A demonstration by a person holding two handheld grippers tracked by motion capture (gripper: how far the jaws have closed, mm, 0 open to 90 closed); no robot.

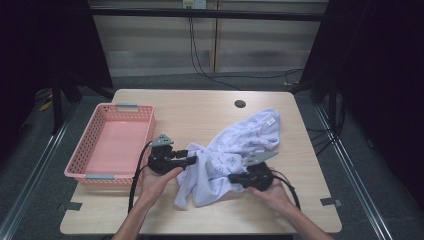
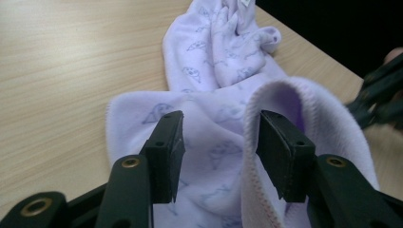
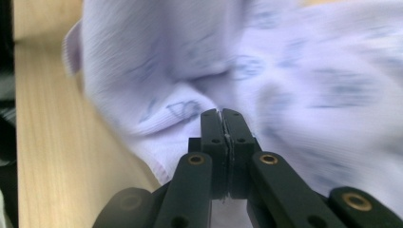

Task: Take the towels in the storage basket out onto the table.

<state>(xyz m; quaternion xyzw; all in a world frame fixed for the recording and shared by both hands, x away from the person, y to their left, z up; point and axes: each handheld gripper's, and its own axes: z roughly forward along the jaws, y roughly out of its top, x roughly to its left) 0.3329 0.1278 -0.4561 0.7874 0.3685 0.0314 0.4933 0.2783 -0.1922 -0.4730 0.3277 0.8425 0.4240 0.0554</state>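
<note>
Surroundings: pink basket (image 1: 102,172) with perforated walls stands at the table's (image 1: 200,112) left edge, its inside bare, well apart from the cloth; a round hole (image 1: 240,104) sits in the tabletop near the far edge, and cables (image 1: 210,75) run across the floor beyond the table.
Obstruction: folds of the cloth lie between the two grippers in the high view; nothing stands between either gripper and the fabric.
Garment: white garment (image 1: 235,145) printed with small blue figures, crumpled, stretching from the table's middle front toward its far right, a small tag near its far end.
Left gripper: the left gripper (image 1: 192,159) reaches into the garment's left edge, held by the person's left hand (image 1: 160,182).
Left jaws: apart at a middling width, with a raised ribbed hem (image 2: 266,95) curling over and touching the right-hand pad; the fabric (image 2: 214,156) lies loose between them, not squeezed.
Right gripper: the right gripper (image 1: 234,178) meets the garment's near right side, the right hand (image 1: 272,192) behind it.
Right jaws: pressed together, a pinch of cloth (image 3: 190,107) bunched at their tips (image 3: 221,114).
High view: gives the basket, both forearms and the garment's whole spread.
Gripper views: give the print, the stitched hem and how the pads meet the fabric; the right gripper view is blurred.
</note>
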